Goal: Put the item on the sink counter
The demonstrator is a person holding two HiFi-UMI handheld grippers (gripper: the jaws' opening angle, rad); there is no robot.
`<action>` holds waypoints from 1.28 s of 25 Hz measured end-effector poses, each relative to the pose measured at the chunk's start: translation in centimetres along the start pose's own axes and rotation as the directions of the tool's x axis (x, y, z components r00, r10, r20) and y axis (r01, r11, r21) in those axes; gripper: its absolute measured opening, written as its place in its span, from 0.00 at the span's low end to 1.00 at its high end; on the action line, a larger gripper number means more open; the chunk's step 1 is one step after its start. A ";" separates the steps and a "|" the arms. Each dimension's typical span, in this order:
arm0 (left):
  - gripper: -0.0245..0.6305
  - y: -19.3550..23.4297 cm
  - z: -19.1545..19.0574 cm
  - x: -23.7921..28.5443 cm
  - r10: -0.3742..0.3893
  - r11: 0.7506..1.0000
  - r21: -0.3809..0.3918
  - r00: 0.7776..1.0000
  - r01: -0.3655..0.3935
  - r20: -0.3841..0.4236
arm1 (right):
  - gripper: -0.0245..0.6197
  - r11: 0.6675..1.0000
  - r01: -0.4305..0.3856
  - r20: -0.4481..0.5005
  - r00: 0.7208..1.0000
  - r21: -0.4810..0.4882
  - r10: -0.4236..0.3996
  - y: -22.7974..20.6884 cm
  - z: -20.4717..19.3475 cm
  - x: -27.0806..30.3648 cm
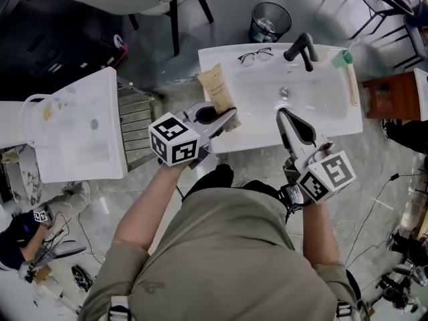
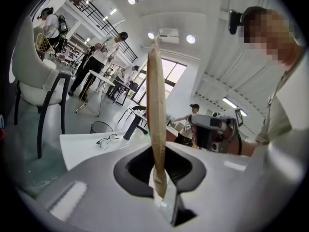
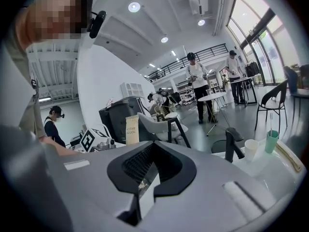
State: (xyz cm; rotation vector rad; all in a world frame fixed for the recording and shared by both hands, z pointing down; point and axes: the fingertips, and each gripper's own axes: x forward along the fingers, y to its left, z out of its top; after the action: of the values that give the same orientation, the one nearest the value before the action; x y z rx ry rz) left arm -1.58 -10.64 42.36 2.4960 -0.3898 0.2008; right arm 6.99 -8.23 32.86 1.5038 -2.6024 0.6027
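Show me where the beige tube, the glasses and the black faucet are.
beige tube [image 1: 217, 89]: head view, middle of its printed face.
glasses [image 1: 248, 59]: head view, the lens nearer the tube.
black faucet [image 1: 299, 47]: head view, its slanted spout.

The tube [image 1: 217, 89] is tan with dark print. The sink [image 1: 334, 116] is white, the tap [image 1: 301, 48] black, the glasses [image 1: 255, 56] dark-rimmed, the cup [image 1: 342, 59] green. The left gripper [image 1: 227, 117] and right gripper [image 1: 283, 116] are grey, patterned in black-and-white squares.
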 end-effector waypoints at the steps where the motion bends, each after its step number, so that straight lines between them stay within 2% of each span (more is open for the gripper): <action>1: 0.10 0.7 -0.2 0.1 0.002 1.000 -0.007 1.000 -0.002 -0.011 | 0.05 1.000 0.002 -0.007 1.000 0.004 -0.002 -0.2 -0.1 0.6; 7: 0.10 4.6 -1.6 1.0 0.027 0.997 -0.064 0.996 -0.033 -0.089 | 0.05 1.000 0.004 -0.038 0.999 0.030 -0.003 -1.1 -0.6 3.2; 13: 0.10 8.3 -3.6 2.7 0.042 0.986 -0.154 0.983 -0.070 -0.178 | 0.05 0.998 0.001 -0.077 0.997 0.058 0.003 -2.4 -1.8 4.7; 21: 0.10 12.4 -6.5 4.2 0.130 0.962 -0.192 0.944 -0.194 -0.303 | 0.05 0.993 -0.042 -0.132 0.990 0.113 0.057 -4.3 -3.7 5.8; 32: 0.10 15.9 -9.6 5.7 0.199 0.909 -0.255 0.882 -0.328 -0.426 | 0.05 0.988 -0.088 -0.177 0.978 0.124 0.110 -6.6 -5.1 6.6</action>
State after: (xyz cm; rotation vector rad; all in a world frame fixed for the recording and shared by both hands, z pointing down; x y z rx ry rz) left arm -1.78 -18.71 60.07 2.0091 -0.5487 0.6831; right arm 8.50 -14.62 41.22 1.2837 -2.5513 0.8717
